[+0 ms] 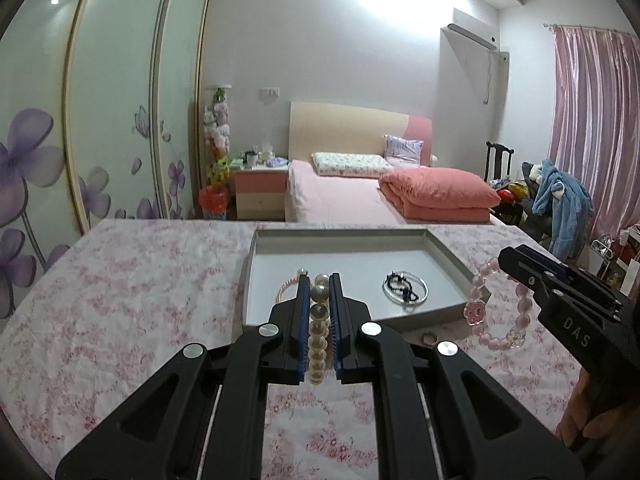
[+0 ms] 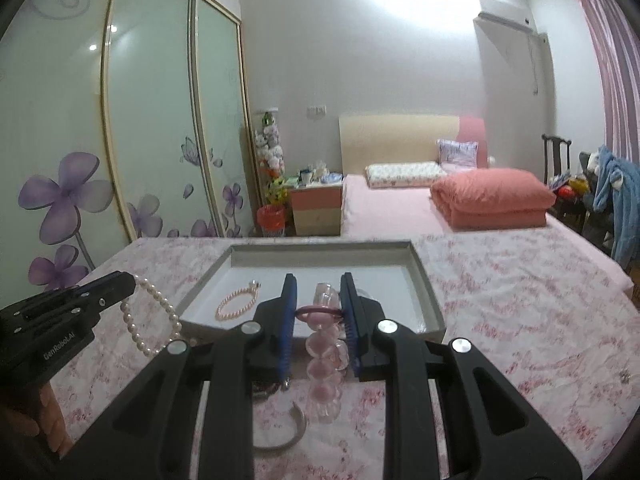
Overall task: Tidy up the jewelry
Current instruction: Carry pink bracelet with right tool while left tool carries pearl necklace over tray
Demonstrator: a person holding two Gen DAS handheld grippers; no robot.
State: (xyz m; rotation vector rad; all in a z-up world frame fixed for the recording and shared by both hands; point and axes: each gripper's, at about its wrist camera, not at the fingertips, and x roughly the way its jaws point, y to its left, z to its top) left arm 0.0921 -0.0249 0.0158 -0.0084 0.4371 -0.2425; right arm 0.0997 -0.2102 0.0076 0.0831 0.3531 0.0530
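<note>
The left gripper (image 1: 320,292) has its jaws clamped on a pearl bracelet (image 1: 319,332), held above the tray's (image 1: 448,256) near edge. The right gripper (image 2: 318,292) grips a pink bracelet (image 2: 323,360) just short of the same edge. Inside the tray lie a small pearl bracelet (image 2: 237,305), a clear bangle (image 1: 406,291) and a dark chain (image 1: 402,286). To place well, I would carry each bracelet over bare tray floor, lower it, then open, keeping pieces apart. A silver cuff (image 2: 288,432) and a ring (image 1: 429,337) wait on the cloth.
</note>
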